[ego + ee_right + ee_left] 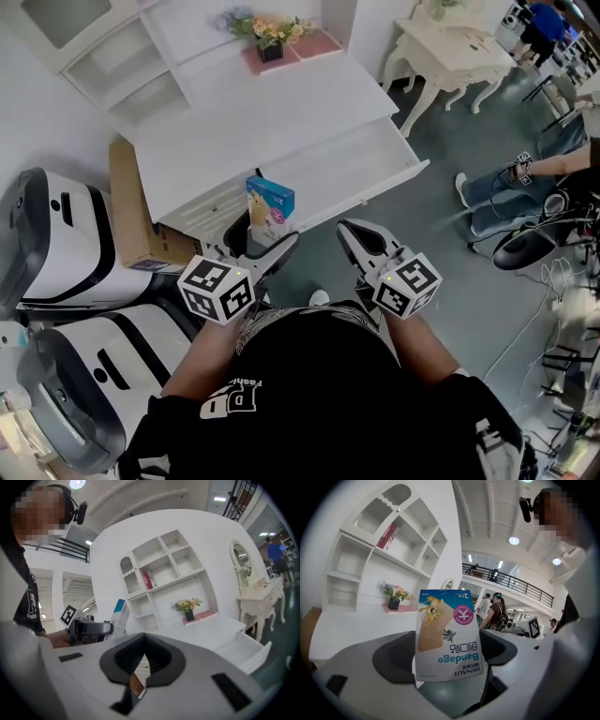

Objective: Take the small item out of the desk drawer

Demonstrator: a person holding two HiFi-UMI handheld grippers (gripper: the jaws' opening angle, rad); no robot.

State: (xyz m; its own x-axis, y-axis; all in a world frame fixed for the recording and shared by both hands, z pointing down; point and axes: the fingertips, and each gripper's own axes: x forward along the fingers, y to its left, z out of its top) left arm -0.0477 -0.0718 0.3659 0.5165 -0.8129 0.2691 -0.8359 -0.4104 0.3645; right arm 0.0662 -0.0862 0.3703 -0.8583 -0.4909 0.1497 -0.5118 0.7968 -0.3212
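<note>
White showroom furniture over grey floor. Left gripper [265, 242] clamped on the bandage box [270, 208], pinched at its lower end, broad printed face toward that gripper's camera. Right gripper [354, 234] pressed together on nothing, held beside the left. Box already out of the open drawer [375, 164], off the front edge of the desk [272, 112], over the floor. Long axis running out along the jaws, roughly upright; print upside down in the left gripper view, so printed top at the clamped end, bottom pointing away. To finish well: squeeze steadily without crushing the thin card, carry clear of the drawer front, avoid twisting.
</note>
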